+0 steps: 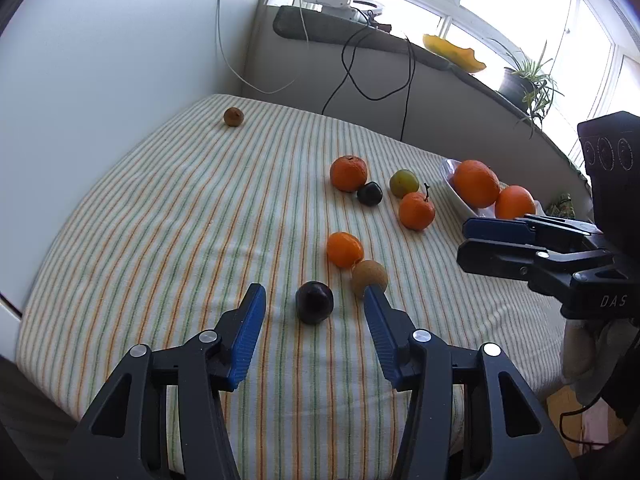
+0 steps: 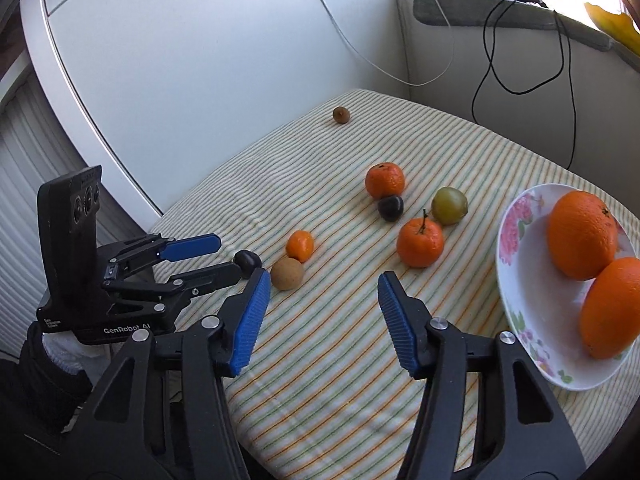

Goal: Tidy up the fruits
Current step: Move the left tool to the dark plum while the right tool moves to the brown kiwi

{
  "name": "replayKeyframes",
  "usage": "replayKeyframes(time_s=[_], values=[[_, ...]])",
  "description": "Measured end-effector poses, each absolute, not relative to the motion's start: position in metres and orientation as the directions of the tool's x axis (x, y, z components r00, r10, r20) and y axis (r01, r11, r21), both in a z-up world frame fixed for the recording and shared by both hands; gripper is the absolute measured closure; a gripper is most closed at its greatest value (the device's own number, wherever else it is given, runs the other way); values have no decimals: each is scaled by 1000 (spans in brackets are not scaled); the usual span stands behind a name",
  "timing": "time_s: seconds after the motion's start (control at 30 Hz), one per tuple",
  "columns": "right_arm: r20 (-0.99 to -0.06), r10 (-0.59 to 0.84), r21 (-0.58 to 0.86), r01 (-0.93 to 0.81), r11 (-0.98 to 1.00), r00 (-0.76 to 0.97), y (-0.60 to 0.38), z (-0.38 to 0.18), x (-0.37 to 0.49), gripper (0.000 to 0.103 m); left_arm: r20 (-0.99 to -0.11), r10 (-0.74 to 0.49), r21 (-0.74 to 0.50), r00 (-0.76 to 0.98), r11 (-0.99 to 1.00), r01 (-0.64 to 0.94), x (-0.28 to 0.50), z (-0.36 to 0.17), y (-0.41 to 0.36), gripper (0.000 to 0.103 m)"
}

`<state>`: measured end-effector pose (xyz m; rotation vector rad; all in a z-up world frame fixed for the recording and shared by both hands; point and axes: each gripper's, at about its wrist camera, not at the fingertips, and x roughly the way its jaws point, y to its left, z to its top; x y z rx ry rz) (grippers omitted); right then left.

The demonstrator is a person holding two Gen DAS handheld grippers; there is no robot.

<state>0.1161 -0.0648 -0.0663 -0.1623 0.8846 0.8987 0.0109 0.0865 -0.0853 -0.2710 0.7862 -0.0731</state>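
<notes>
Lettering "GenRobot AI" on left gripper (image 2: pixel 224 256), "DAS" on right gripper (image 1: pixel 472 242), fingers apart, empty.

Only readable stuff is on the grippers themselves: the black body of the right gripper (image 1: pixel 464 243) has "DAS" in white just behind its jaws, and the left gripper (image 2: pixel 228 255) says "GenRobot AI" on its base behind the jaws, plus a tiny white label beside it I can't make out.

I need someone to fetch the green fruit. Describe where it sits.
Start at the flowered plate holding two oranges. Left of it on the striped cloth is a loose cluster of fruit. The green fruit is the only green one, just behind the stemmed mandarin.
</notes>
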Motion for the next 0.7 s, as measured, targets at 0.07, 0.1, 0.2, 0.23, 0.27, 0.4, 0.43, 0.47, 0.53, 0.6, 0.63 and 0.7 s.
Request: replayKeyframes(time_s=[0.07, 0.1, 0.2, 0.23, 0.27, 0.4, 0.43, 0.47, 0.53, 0.6, 0.63, 0.7], values=[[-736, 610, 215, -753, 621, 293, -54, -71, 113, 48, -690, -171, -269, 704, 963, -29, 10, -86, 88, 57], [-740, 611, 216, -760, 613, 283, -49, -73, 112, 50, -691, -174, -269, 702, 963, -26, 11, -87, 88, 58], [-753, 603, 207, -776, 596, 262, -37, -80, 110, 54, -695, -184, -275, 696, 961, -21, 12, -90, 89, 58], [-758, 599, 203, -779, 593, 258, -33, -83, 110, 55, -697, -185, -275, 693, 961, -20, 12, -91, 89, 59], [-763, 596, 203, -781, 591, 252, -30, -86, 111, 56, -698, -188, -275, 691, 961, -17, 13, -92, 89, 60], [-778, 585, 204, -790, 578, 227, -19, -94, 113, 61, -701, -197, -280, 686, 960, -11, 14, -95, 88, 62], [-781, 582, 203, -791, 578, 225, -17, -95, 112, 61, -701, -198, -281, 685, 960, -10, 14, -95, 89, 62], [-783, 581, 205, -791, 577, 221, -16, -97, 113, 61, -702, -199, -281, 684, 960, -9, 14, -96, 89, 63], [-787, 579, 207, -792, 574, 214, -13, -99, 114, 62, -703, -201, -279, 682, 960, -5, 15, -97, 89, 65], [-791, 574, 206, -793, 573, 210, -11, -100, 116, 63, -704, -203, -278, 681, 961, -1, 16, -98, 89, 67], [-793, 573, 207, -793, 574, 207, -9, -101, 116, 64, -704, -204, -278, 680, 960, -1, 16, -98, 89, 67], [-796, 571, 213, -791, 573, 200, -7, -103, 118, 64, -705, -205, -279, 680, 960, 0, 16, -99, 89, 67]])
